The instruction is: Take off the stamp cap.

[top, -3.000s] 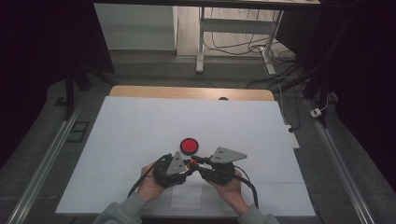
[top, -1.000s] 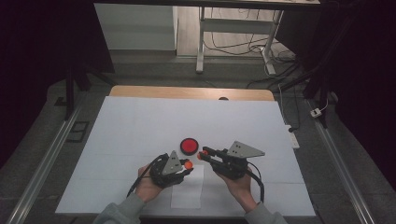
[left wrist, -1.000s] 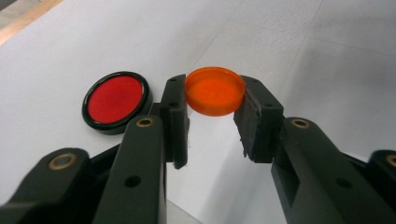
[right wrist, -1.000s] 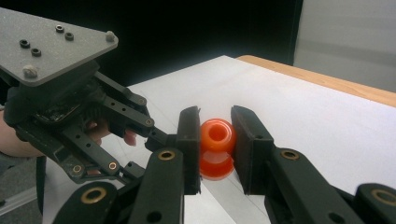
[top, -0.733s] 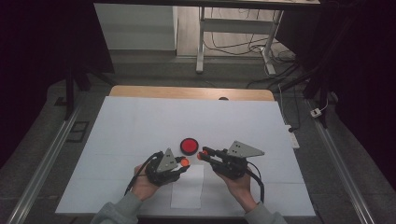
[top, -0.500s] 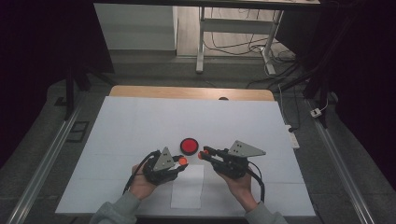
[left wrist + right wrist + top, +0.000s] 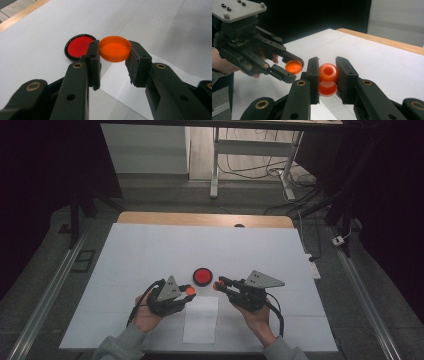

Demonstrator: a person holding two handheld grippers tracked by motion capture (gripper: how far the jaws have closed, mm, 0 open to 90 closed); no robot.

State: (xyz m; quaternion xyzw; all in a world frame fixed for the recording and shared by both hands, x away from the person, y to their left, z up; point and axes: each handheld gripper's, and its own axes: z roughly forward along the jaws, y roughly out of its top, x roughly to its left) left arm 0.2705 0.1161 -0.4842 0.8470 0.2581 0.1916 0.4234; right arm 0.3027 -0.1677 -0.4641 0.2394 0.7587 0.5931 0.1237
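Observation:
My left gripper (image 7: 189,291) (image 7: 114,55) is shut on a small orange cap (image 7: 190,290) (image 7: 115,48), pinched by its rim and held above the table. My right gripper (image 7: 219,284) (image 7: 328,65) is shut on a small orange bottle (image 7: 328,78) with an open mouth that faces the camera. In the right gripper view the left gripper (image 7: 287,67) hangs to the left with the cap (image 7: 293,66), a short gap from the bottle. A red disc with a black rim (image 7: 202,276) (image 7: 78,47) lies flat on the table just beyond both tips.
A white sheet covers the table (image 7: 150,250), with a wooden edge (image 7: 200,219) at the far side. A smaller white paper (image 7: 201,320) lies between the person's hands near the front edge. Metal rails run along both sides.
The grippers, tip to tip three seconds ago, have come apart. Over the last second the left gripper has drifted left with the cap; the right one has stayed put.

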